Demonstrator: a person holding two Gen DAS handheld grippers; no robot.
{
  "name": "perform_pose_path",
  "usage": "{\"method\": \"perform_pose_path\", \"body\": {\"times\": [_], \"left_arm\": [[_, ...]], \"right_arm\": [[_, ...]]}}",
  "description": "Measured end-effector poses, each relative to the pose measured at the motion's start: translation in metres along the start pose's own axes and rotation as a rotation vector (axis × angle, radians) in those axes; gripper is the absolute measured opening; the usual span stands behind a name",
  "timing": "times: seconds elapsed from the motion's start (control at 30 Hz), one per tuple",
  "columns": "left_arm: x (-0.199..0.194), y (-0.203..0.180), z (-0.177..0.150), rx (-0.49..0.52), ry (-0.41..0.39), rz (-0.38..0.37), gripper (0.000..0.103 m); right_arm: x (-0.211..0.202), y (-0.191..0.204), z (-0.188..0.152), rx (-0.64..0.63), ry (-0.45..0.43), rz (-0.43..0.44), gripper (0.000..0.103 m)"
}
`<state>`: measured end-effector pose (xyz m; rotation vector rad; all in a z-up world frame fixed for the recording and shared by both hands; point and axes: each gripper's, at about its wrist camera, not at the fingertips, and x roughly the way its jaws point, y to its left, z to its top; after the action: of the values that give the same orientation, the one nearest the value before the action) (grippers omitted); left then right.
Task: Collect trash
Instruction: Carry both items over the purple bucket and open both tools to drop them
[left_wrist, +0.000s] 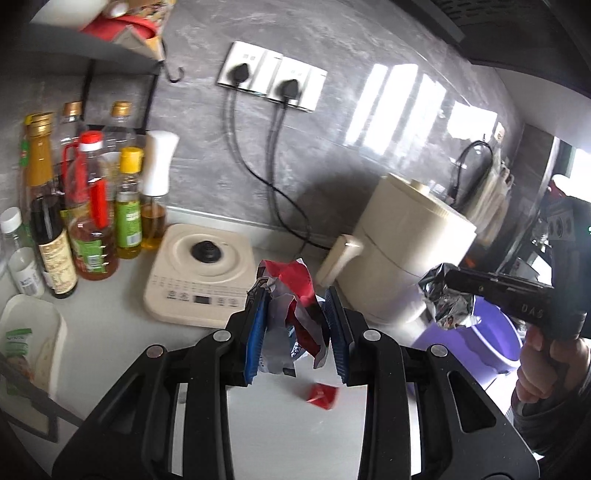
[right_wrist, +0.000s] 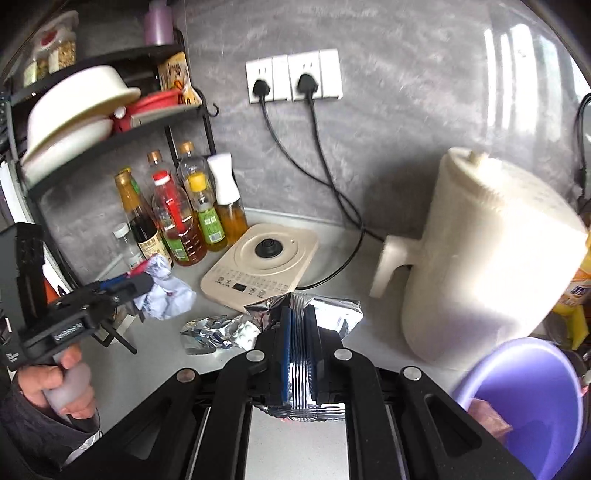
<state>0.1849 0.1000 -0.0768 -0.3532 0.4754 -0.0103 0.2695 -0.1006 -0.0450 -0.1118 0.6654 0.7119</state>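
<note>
Kitchen tabletop (left_wrist: 280, 435) is cluttered; left hand-held gripper (left_wrist: 297, 328) pinches a crumpled red-white wrapper (left_wrist: 295, 295) loosely, so it could slip; right hand-held gripper (right_wrist: 299, 350) clamps a foil bag (right_wrist: 332, 314) near the purple bin (right_wrist: 517, 391); a red scrap (left_wrist: 324, 396) may get missed.

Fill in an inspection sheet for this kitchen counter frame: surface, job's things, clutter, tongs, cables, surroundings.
Surface: grey countertop, with trash still lying on it.
Job's things: red-and-white wrapper in the left tongs; silver foil bag in the right tongs; small red scrap and loose foil piece on the counter; purple bin at right.
Clutter: sauce and oil bottles, beige hotplate base, cream air fryer.
Tongs: both shut on trash.
Cables: two black cords run from the wall sockets down to the counter.
Surroundings: grey wall, black shelf rack holding bowls.
</note>
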Motion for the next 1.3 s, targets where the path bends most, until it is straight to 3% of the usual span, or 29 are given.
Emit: {"method": "perform_pose_path", "body": {"times": [0.3, 0.7, 0.77, 0.8, 0.83, 1.3], "left_arm": [[0.016, -0.066, 0.0, 0.043, 0.003, -0.071, 0.032], [0.039, -0.156, -0.01, 0.108, 0.021, -0.159, 0.032], [0.042, -0.169, -0.011, 0.115, 0.022, -0.164, 0.032], [0.042, -0.176, -0.012, 0.119, 0.021, -0.165, 0.032], [0.043, -0.181, -0.012, 0.121, 0.02, -0.165, 0.032], [0.069, -0.268, -0.032, 0.208, 0.096, -0.163, 0.032]], "right_arm": [[-0.056, -0.058, -0.006, 0.05, -0.063, -0.083, 0.008], [-0.116, -0.148, -0.043, 0.172, -0.064, -0.142, 0.012], [-0.121, -0.157, -0.051, 0.185, -0.056, -0.146, 0.03], [-0.124, -0.16, -0.055, 0.187, -0.063, -0.155, 0.05], [-0.128, -0.162, -0.058, 0.184, -0.072, -0.165, 0.057], [-0.171, -0.231, -0.099, 0.256, -0.118, -0.15, 0.068]]}}
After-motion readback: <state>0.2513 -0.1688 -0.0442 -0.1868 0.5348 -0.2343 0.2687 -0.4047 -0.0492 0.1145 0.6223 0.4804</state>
